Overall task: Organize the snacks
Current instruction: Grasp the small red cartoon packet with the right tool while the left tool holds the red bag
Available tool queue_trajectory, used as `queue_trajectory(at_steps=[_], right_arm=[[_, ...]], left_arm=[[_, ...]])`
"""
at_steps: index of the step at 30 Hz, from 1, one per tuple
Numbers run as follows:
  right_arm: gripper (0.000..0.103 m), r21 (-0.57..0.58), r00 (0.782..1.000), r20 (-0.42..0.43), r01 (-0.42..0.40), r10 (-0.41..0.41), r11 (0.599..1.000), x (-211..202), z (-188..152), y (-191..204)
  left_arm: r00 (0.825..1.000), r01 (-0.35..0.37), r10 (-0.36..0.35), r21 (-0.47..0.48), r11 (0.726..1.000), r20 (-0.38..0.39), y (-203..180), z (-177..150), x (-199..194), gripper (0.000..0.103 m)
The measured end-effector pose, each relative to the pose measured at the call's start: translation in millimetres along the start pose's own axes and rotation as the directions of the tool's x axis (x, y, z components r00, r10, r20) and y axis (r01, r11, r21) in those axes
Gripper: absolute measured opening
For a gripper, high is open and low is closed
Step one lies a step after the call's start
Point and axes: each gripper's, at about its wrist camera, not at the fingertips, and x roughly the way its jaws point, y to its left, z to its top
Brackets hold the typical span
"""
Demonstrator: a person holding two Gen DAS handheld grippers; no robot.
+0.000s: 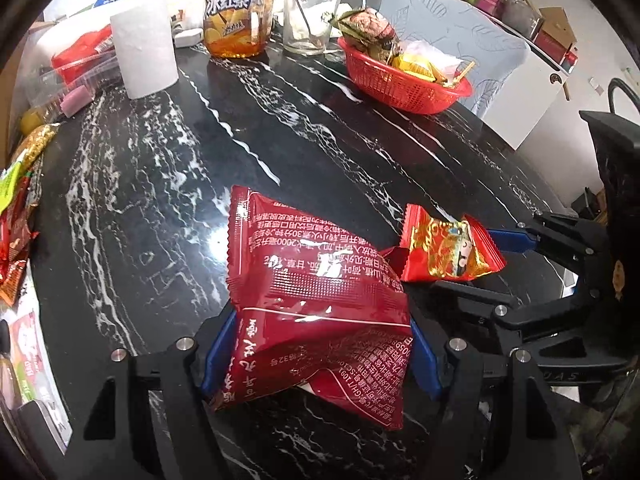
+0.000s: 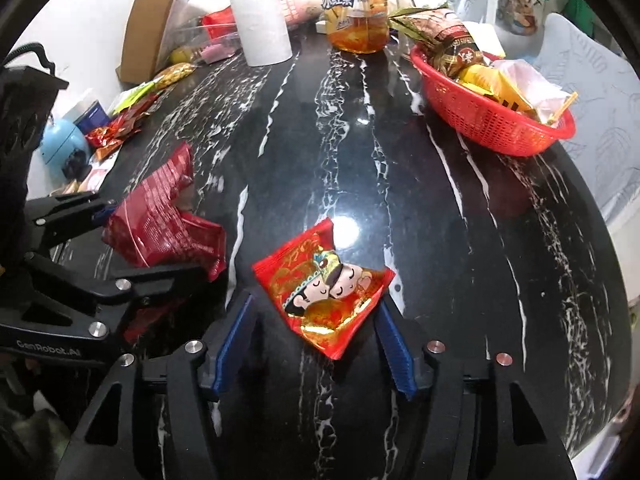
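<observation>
Two snack packs lie near us on the black surface (image 2: 400,184). Our left fingers (image 1: 316,354) squeeze the dark red pack (image 1: 316,280) from both sides. Our right fingers (image 2: 316,344) stand wide around the small red pack (image 2: 324,288), and we cannot see them pressing it. We think we are at the grabbing step. Next, the right fingers should close on the small pack. Then both packs can go up and over to the red basket (image 2: 492,120), which already holds snacks.

Free room: black white-veined marble tabletop (image 2: 360,168) lying open mid-table.
Obstacles: red plastic mesh basket (image 2: 496,124) and white paper roll (image 2: 262,28) standing at far edge.
</observation>
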Motion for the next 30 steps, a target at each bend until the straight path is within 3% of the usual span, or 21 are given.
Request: queue_trajectory(at_steps=[10, 25, 30], right_arm=[[0.063, -0.113, 0.997, 0.014, 0.071, -0.07, 0.991, -0.4, 13.1, 6.0], [0.066, -0.109, 0.999, -0.044, 0.025, -0.03, 0.994, 11.3, 13.6, 6.0], [0.046, -0.078, 1.0, -0.012, 0.015, -0.016, 0.997, 7.1, 11.3, 3.2]], left_arm=[[0.999, -0.04, 0.041, -0.018, 0.999, 0.029, 16.3, 2.3, -6.2, 0.072], [0.999, -0.032, 0.033, -0.03, 0.999, 0.033, 20.4, 0.7, -5.6, 0.072], [0.999, -0.023, 0.024, -0.041, 0.999, 0.029, 21.4, -0.2, -4.6, 0.072]])
